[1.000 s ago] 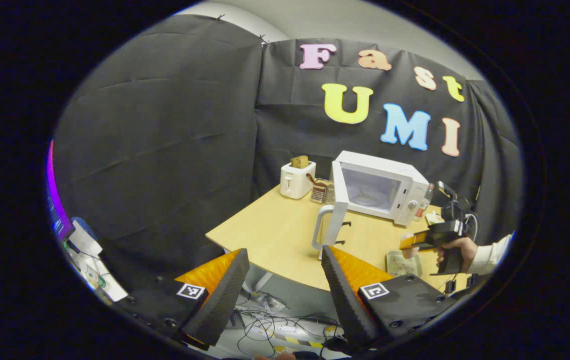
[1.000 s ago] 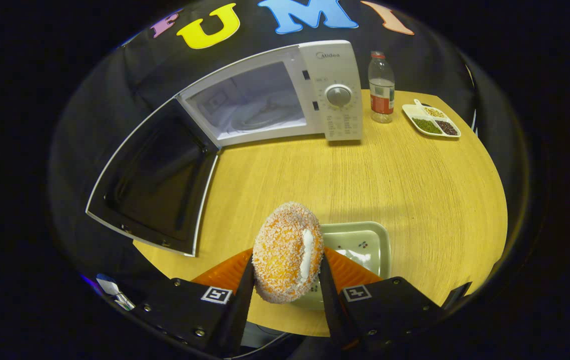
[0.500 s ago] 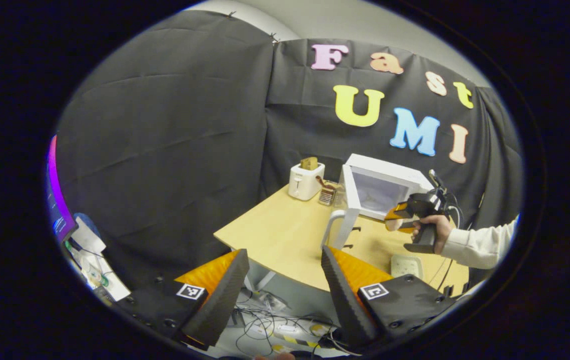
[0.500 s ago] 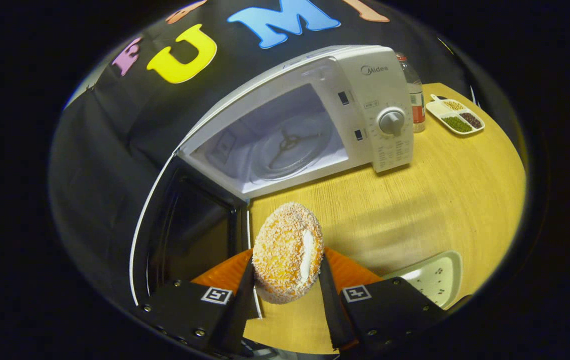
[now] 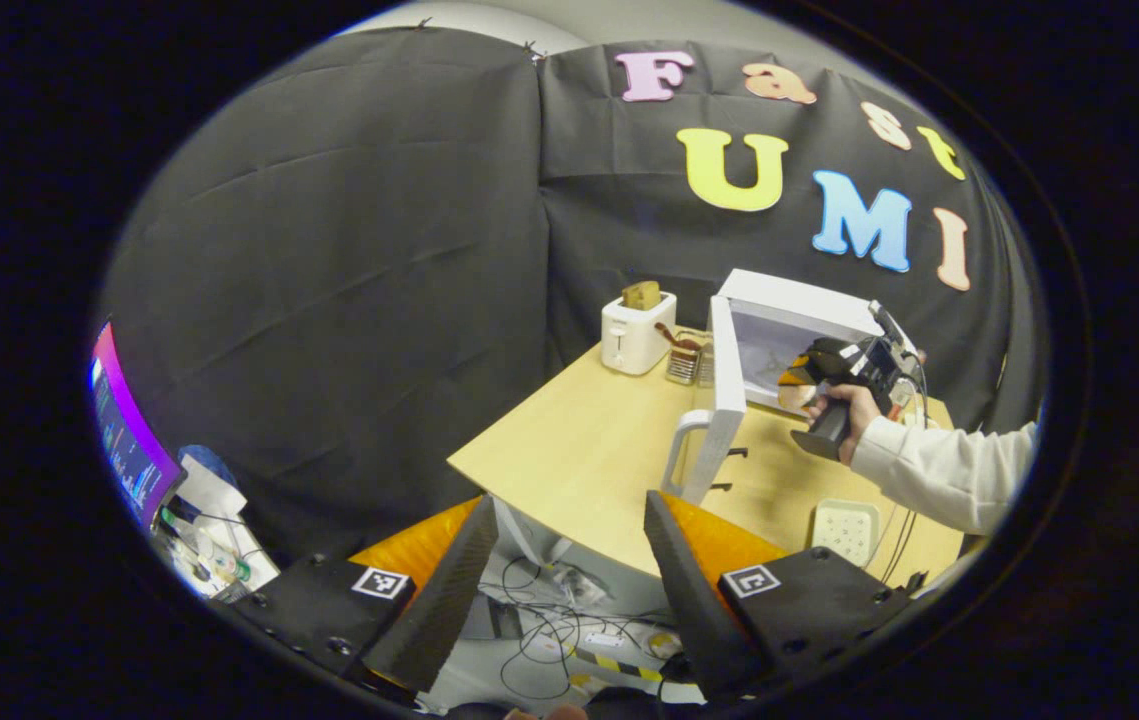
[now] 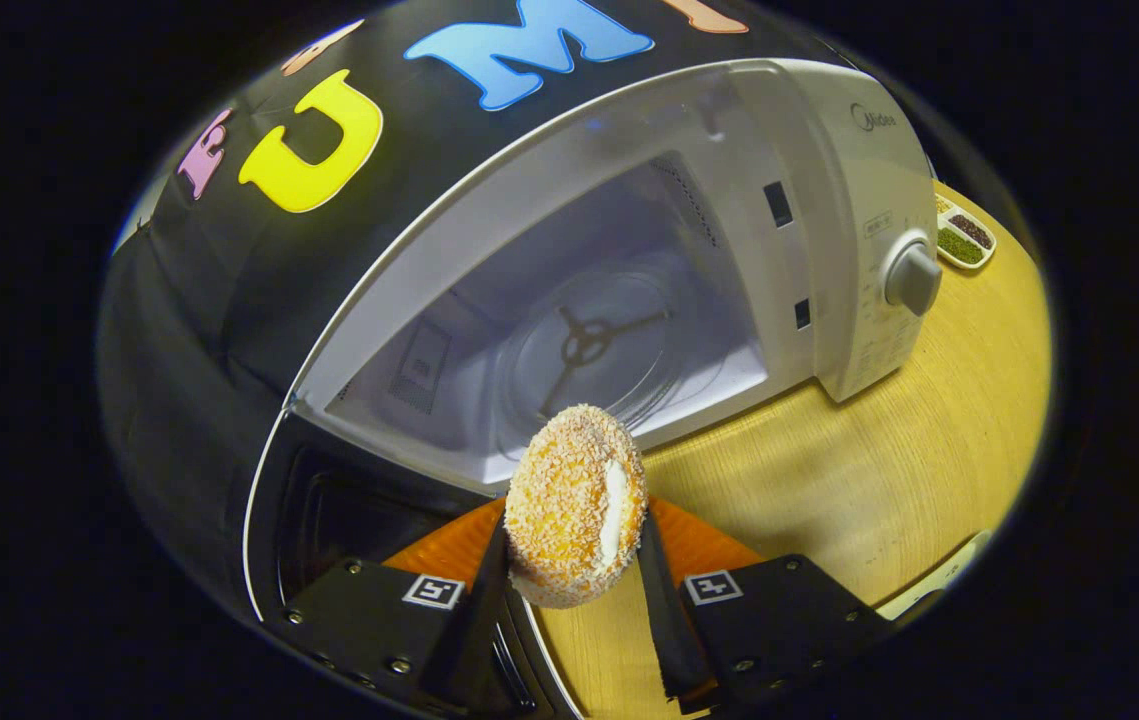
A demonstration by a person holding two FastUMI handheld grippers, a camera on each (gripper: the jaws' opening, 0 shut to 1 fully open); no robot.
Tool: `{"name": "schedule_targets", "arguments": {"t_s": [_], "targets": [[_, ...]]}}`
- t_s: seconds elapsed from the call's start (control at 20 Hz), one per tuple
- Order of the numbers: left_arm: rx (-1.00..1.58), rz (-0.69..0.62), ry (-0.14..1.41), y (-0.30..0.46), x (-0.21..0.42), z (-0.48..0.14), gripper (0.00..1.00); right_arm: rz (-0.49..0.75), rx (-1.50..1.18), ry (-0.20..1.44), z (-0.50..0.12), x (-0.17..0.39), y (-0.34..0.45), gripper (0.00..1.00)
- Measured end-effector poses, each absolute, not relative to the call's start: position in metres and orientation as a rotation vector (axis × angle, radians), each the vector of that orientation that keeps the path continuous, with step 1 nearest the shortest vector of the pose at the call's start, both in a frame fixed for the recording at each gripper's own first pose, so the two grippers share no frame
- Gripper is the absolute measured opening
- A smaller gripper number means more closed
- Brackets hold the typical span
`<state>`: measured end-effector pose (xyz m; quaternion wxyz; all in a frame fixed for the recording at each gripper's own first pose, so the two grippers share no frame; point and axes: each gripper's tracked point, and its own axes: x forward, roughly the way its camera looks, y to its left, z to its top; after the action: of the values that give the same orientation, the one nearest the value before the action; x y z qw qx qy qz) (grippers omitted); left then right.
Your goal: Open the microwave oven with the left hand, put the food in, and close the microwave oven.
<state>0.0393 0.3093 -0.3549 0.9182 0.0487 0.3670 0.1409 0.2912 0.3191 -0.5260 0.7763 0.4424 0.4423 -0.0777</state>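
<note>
- I am pinching the bun (image 6: 574,505) between both fingers of my right gripper (image 6: 569,590); it is standing on edge, its flat faces against the fingers and its cream seam facing up and slightly right.
- Straight ahead of the bun, the microwave (image 6: 829,180) is standing with its mouth open, and the glass turntable (image 6: 589,345) is lying just beyond the bun's top edge.
- The bun is hovering at the cavity's front lip, over the table (image 6: 879,450), not yet inside, so I judge the coming move to be a push forward along my fingers' line, a little to the right, toward the turntable's hub.
- The door (image 6: 329,510) is swung out to my lower left, beside the gripper, so I am judging that side as the one to keep off.
- My left gripper (image 5: 559,600) is hanging spread and empty, well back off the table's near corner.
- From there I am seeing the door's handle (image 5: 679,455) ahead and the right hand (image 5: 844,405) up at the cavity; the right is plainly nearer the oven, while the left is better placed for the door.
</note>
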Motion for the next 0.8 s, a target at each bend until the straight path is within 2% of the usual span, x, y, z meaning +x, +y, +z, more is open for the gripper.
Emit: {"name": "schedule_targets", "arguments": {"t_s": [0.25, 0.45, 0.55, 0.8], "targets": [[0.136, 0.332, 0.827, 0.314, 0.036, -0.361, 0.99, -0.251, 0.929, 0.908, -0.551, 0.318, 0.311, 0.69], [0.142, 0.332, 0.848, 0.304, 0.042, -0.362, 0.98, -0.354, 0.904, 0.834, -0.563, 0.343, 0.300, 0.68], [0.158, 0.327, 0.858, 0.301, 0.041, -0.366, 0.97, -0.417, 0.881, 0.788, -0.570, 0.357, 0.290, 0.75], [0.131, 0.360, 0.865, 0.299, 0.034, -0.373, 0.98, -0.540, 0.840, 0.676, -0.588, 0.382, 0.271, 0.75]]}}
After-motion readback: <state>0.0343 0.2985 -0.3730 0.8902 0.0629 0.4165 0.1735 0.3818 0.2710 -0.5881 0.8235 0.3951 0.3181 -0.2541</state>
